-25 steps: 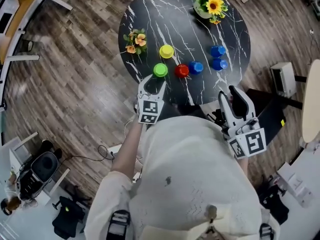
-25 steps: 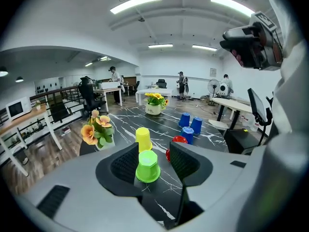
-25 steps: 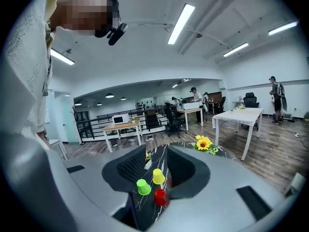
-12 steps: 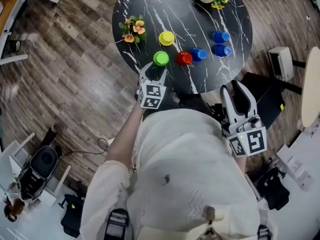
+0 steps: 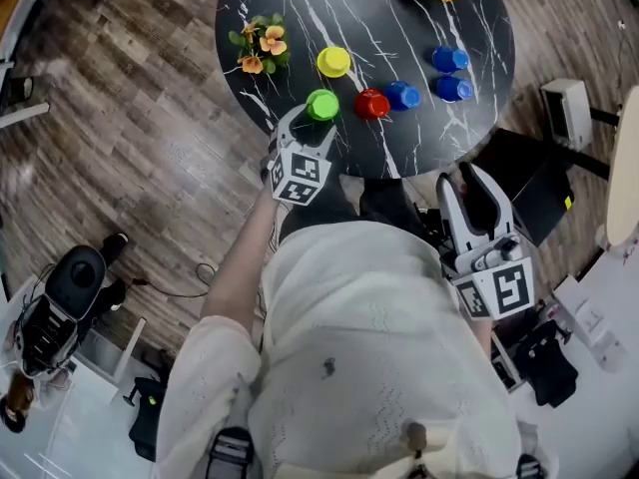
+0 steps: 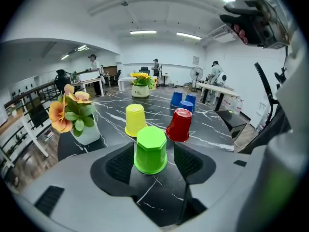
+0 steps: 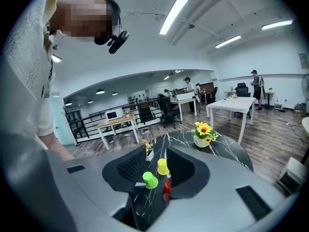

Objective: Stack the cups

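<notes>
The left gripper (image 5: 312,126), jaws just opened wide, straddles the upside-down green cup (image 6: 150,149) near the marble table's (image 5: 300,8) edge, pads seemingly not yet touching, so closing off-centre could tip it or knock the nearby red cup (image 6: 179,124); the right gripper (image 5: 469,183) hangs half-open, empty.

Nearest cup (image 5: 321,105) on the table (image 5: 300,13), between the left gripper's (image 5: 312,126) fingers (image 6: 120,166)

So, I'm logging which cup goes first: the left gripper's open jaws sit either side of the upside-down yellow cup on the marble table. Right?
Not the yellow one. The left gripper view shows the left gripper with its jaws, which have just been opening, either side of the upside-down green cup on the marble table, pads off it.
</notes>
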Demonstrator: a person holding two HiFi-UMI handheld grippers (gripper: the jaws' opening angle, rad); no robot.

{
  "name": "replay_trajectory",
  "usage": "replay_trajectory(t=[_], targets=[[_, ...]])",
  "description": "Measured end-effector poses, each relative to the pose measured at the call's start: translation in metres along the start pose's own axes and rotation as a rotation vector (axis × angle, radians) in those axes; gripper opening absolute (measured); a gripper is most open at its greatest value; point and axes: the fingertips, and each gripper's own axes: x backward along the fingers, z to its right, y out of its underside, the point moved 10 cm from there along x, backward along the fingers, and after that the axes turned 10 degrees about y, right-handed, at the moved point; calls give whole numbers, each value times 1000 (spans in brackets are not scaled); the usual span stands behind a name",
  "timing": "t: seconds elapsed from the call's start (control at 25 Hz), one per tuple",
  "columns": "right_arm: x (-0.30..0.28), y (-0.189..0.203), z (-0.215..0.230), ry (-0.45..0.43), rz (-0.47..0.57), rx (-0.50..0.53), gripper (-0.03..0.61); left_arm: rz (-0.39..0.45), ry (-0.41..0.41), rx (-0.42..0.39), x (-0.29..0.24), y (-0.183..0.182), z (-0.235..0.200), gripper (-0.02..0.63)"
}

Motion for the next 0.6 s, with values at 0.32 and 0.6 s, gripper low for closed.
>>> replay_trajectory(t=[0.32,0.6], targets=[[-14,6,17,-40,-44,-20,141,-52,0,-80,-14,-6,-5,262],[-23,4,30,-58,-56,-12,140,-62,7,-103,-24,-13,4,262]])
